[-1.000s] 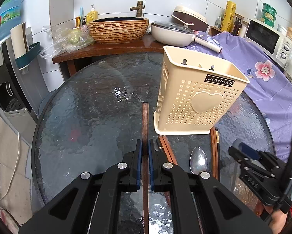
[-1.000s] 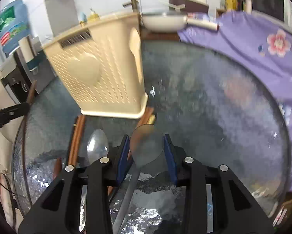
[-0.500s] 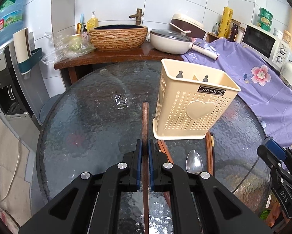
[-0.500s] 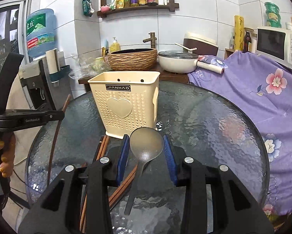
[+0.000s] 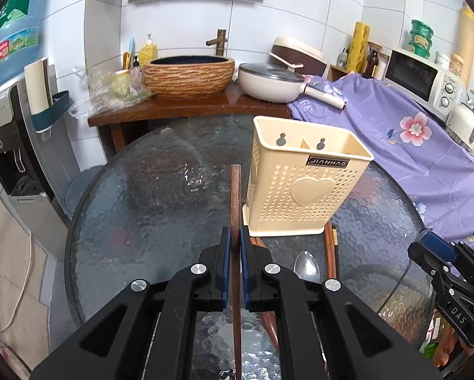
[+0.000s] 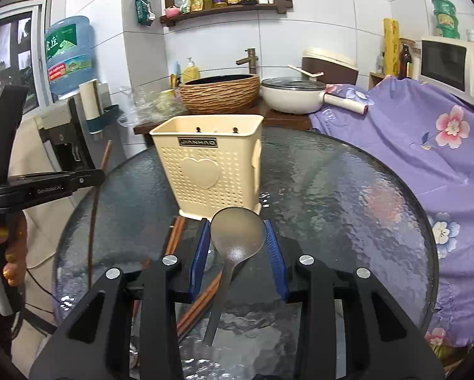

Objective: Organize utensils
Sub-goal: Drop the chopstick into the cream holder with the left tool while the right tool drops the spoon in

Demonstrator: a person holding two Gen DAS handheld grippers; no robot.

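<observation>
right gripper (image 6: 238, 247) is clamped on the spoon (image 6: 237, 237) bowl, left gripper (image 5: 232, 262) pinching a chopstick (image 5: 235, 196), so I'd lift both clear over the holder (image 6: 211, 164) rim just beyond on the glass table (image 6: 347, 196), then tip them in handle-down

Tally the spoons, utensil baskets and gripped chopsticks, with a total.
Spoons: 2, one gripped, one lying loose
Baskets: 1
Gripped chopsticks: 1
Total: 4
</observation>
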